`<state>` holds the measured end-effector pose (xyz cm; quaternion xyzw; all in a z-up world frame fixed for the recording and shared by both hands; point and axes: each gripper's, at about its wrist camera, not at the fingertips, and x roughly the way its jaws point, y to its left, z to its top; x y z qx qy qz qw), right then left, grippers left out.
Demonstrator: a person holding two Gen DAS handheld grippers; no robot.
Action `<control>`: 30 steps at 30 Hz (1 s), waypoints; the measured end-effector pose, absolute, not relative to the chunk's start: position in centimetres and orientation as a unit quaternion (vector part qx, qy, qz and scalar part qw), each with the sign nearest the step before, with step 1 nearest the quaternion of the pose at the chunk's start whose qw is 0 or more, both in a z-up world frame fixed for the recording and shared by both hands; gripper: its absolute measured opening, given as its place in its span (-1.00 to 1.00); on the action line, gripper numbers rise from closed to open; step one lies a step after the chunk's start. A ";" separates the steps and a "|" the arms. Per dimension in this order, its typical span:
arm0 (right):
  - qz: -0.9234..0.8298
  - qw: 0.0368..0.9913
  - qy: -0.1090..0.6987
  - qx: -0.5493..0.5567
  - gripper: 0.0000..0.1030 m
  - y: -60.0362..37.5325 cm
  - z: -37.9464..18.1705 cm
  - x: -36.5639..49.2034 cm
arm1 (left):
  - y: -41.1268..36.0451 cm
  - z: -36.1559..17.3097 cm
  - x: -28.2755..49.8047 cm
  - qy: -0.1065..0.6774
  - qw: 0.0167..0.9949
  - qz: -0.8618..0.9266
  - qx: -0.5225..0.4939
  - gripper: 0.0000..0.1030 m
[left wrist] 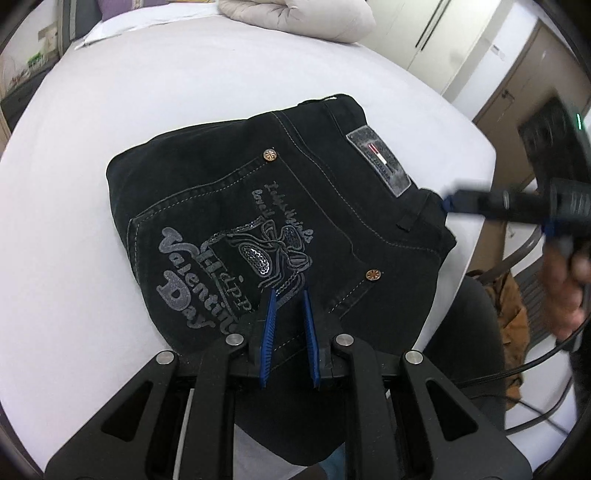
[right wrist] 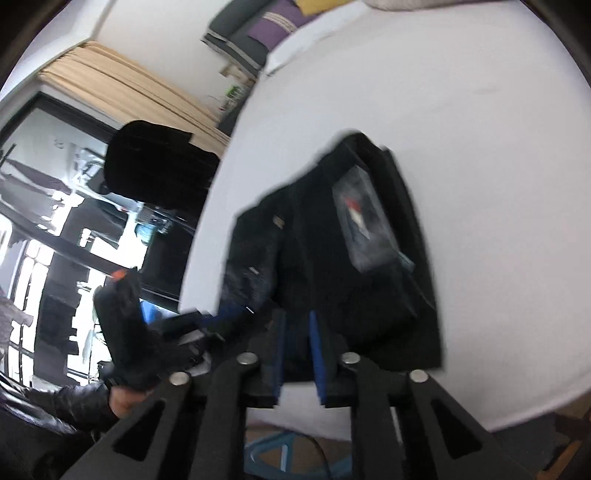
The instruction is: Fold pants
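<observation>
Black folded pants [left wrist: 258, 192] lie on the white bed [left wrist: 147, 92], back pocket up, with silver lettering and a grey waistband patch [left wrist: 380, 162]. My left gripper [left wrist: 288, 293] hovers over the printed pocket, its blue pads nearly together with nothing between them. My right gripper [left wrist: 447, 203] reaches in from the right, blurred, its tips at the waistband edge beside a belt loop. In the right wrist view the pants [right wrist: 314, 240] are blurred, and the right gripper [right wrist: 297, 314] stands above their near edge, pads slightly apart with no cloth seen pinched.
A folded beige duvet [left wrist: 295, 14] lies at the far end of the bed. White wardrobe doors [left wrist: 424, 33] stand behind it on the right. A hand [left wrist: 565, 288] holds the right gripper. A black chair back [right wrist: 159, 166] stands beside the bed by the window.
</observation>
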<state>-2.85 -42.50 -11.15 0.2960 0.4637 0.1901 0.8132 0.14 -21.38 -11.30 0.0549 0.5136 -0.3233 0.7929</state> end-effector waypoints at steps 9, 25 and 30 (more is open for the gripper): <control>0.151 0.780 0.507 0.334 -0.32 -42.2 -16.2 2.6 | -21.8 -10.4 -1.4 0.512 0.794 -0.320 0.070 -0.72; 0.098 0.817 0.468 0.322 0.38 -48.7 -12.9 -2.1 | -20.1 -10.0 -0.6 0.508 0.797 -0.325 0.026 -0.71; 0.108 0.808 0.507 0.281 0.47 -46.9 -14.4 -0.3 | -16.2 -7.7 0.7 0.482 0.824 -0.296 -0.038 0.60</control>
